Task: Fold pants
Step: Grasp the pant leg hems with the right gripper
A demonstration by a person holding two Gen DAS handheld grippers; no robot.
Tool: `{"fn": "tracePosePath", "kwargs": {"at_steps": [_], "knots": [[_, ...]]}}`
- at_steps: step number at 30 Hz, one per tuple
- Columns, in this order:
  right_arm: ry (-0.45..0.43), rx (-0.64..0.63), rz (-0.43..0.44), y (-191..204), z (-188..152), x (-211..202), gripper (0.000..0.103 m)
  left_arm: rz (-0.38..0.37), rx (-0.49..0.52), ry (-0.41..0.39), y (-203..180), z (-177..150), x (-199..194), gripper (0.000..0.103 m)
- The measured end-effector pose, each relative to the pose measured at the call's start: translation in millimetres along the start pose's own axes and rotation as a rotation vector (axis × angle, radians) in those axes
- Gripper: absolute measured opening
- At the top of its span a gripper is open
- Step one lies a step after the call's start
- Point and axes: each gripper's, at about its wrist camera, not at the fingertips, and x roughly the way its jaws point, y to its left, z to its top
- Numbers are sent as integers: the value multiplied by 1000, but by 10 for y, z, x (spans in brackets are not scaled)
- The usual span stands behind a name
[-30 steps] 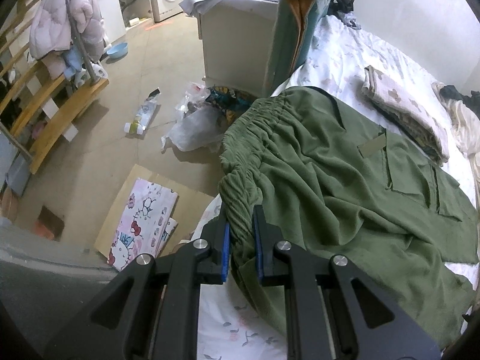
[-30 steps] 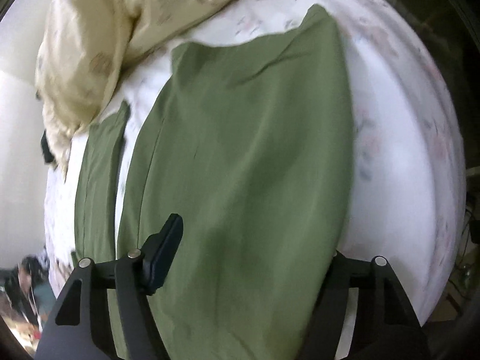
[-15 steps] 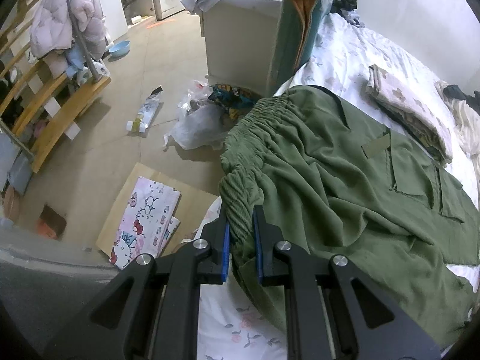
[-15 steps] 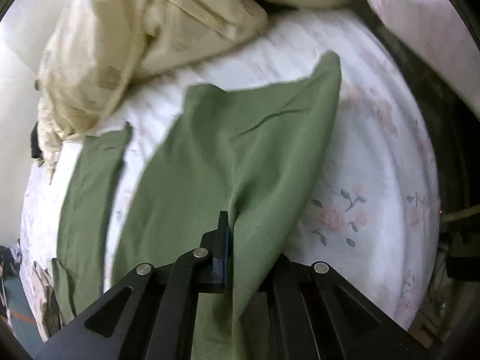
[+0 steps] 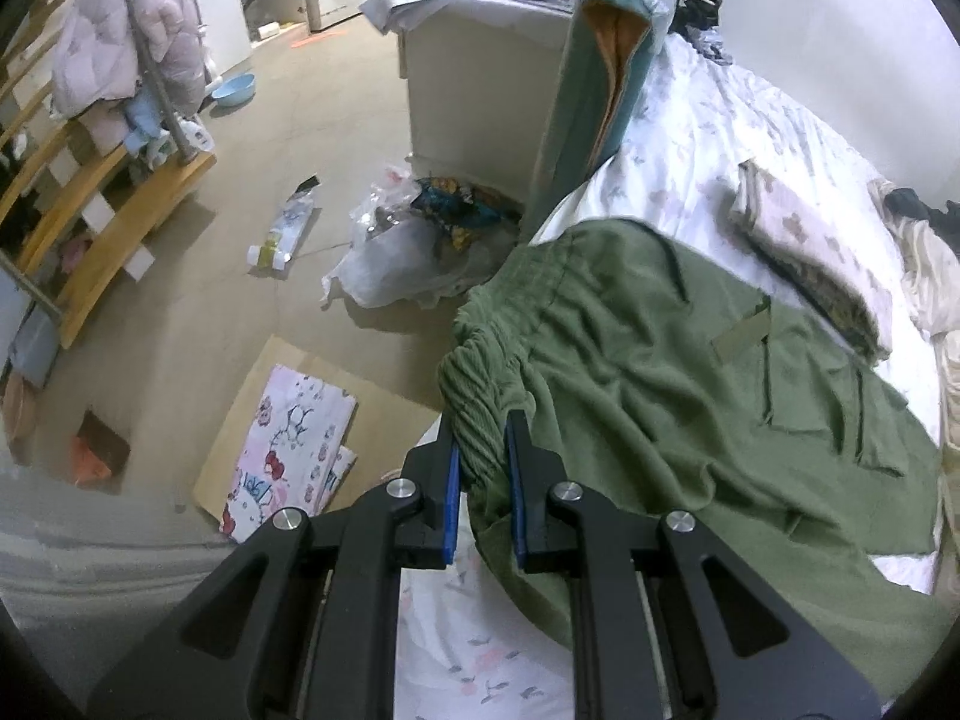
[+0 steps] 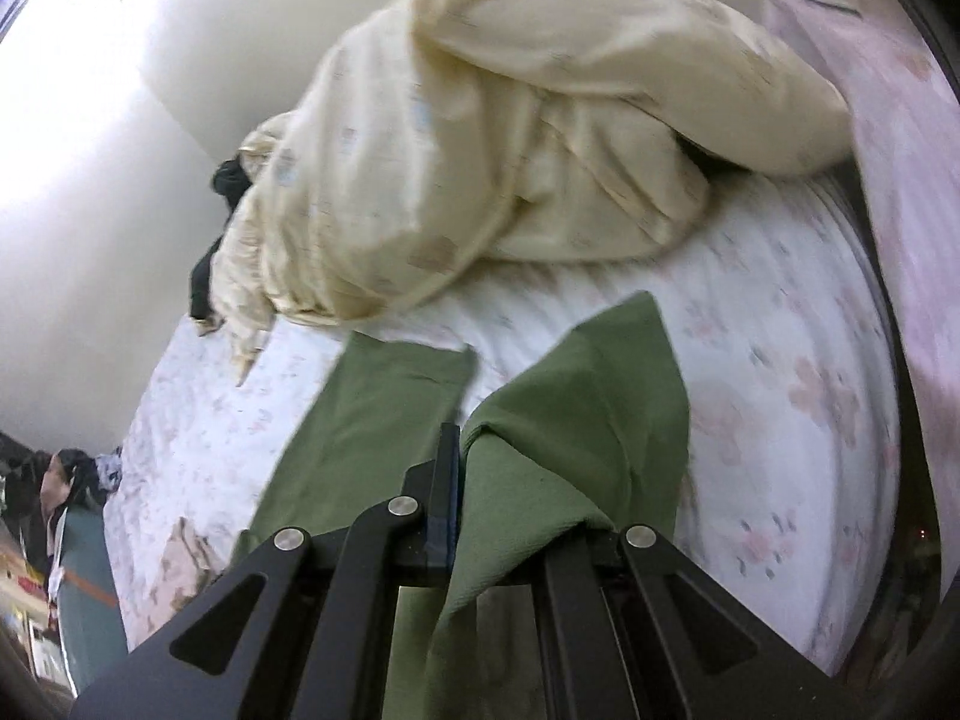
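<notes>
Green pants (image 5: 678,396) lie on a bed with a white flowered sheet (image 5: 708,138). My left gripper (image 5: 482,450) is shut on the gathered elastic waistband (image 5: 474,384) at the bed's near edge. In the right wrist view my right gripper (image 6: 480,450) is shut on one pant leg (image 6: 576,414) and holds it lifted off the sheet (image 6: 780,372). The cloth drapes over the right finger and hides it. The other pant leg (image 6: 372,414) lies flat to the left.
A cream blanket (image 6: 480,138) is heaped at the far end of the bed. A folded cloth (image 5: 810,252) lies beside the pants. On the floor are a plastic bag (image 5: 396,264), a bottle (image 5: 282,234) and a flat Hello Kitty box (image 5: 288,450). A white cabinet (image 5: 480,78) stands behind.
My right gripper closed on the pant leg and lifted it, and its view swung up toward the cream blanket. My left gripper kept its hold on the waistband and rose slightly.
</notes>
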Motion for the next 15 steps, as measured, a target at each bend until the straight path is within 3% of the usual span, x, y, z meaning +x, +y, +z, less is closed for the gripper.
{"fn": "tracePosePath", "kwargs": {"at_steps": [9,15], "knots": [[-6,-183,26,780,277,248,1,-63,38,33,-222,546,38,11],[114,-367,-82,1478,359,1117,1,-41,109,79,-643,1086,508,11]]}}
